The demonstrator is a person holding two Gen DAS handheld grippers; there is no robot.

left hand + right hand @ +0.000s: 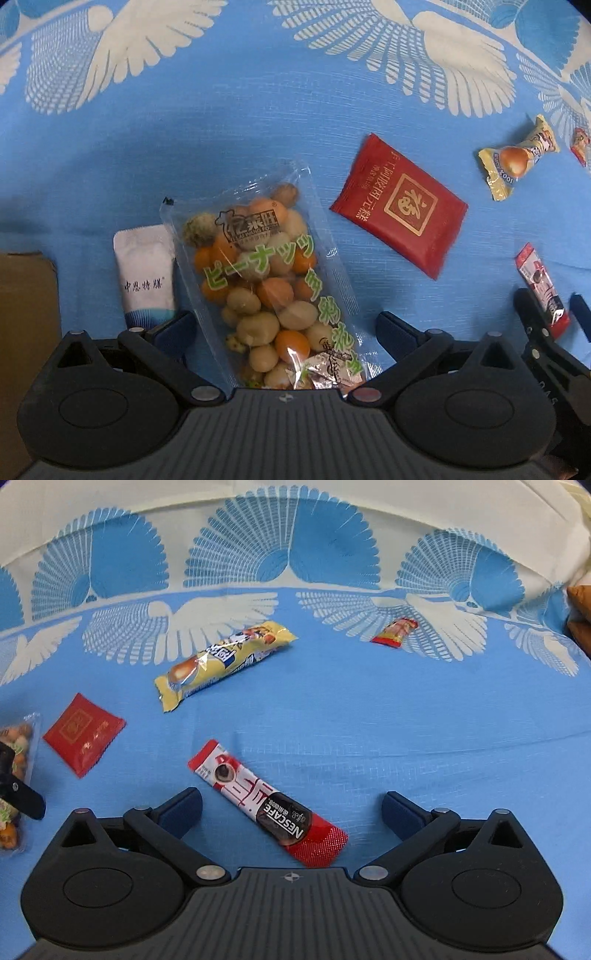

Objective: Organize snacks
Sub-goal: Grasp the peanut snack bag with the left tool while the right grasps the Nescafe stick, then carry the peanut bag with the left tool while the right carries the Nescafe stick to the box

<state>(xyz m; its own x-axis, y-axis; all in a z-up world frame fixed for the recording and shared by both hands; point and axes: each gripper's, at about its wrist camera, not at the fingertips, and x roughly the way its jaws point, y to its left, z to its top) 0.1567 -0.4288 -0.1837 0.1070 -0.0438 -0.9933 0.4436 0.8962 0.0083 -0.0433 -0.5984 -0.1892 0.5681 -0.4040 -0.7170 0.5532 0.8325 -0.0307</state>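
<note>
Looking down the left hand-held gripper (286,325), its two blue fingers stand wide apart with the clear peanut bag (264,280) lying lengthwise between them on the blue cloth (258,129), pads not pressing on it. The bag's near end runs under the gripper body. Just beside the bag on its left lies a white sachet (144,275), touching or slightly under the bag's edge, and a brown cardboard box (26,295) sits at the far left edge. A red flat packet (400,206) lies off to the right, well apart from the fingers, with a yellow wrapped bun (517,157) farther out.

The right hand-held gripper (291,812) is also spread fully open, nothing clamped. The Nescafe stick (266,801) lies diagonally between its fingers, closer to the left one, touching neither as far as I can see. Farther off on the cloth there's a small red candy (394,632).
</note>
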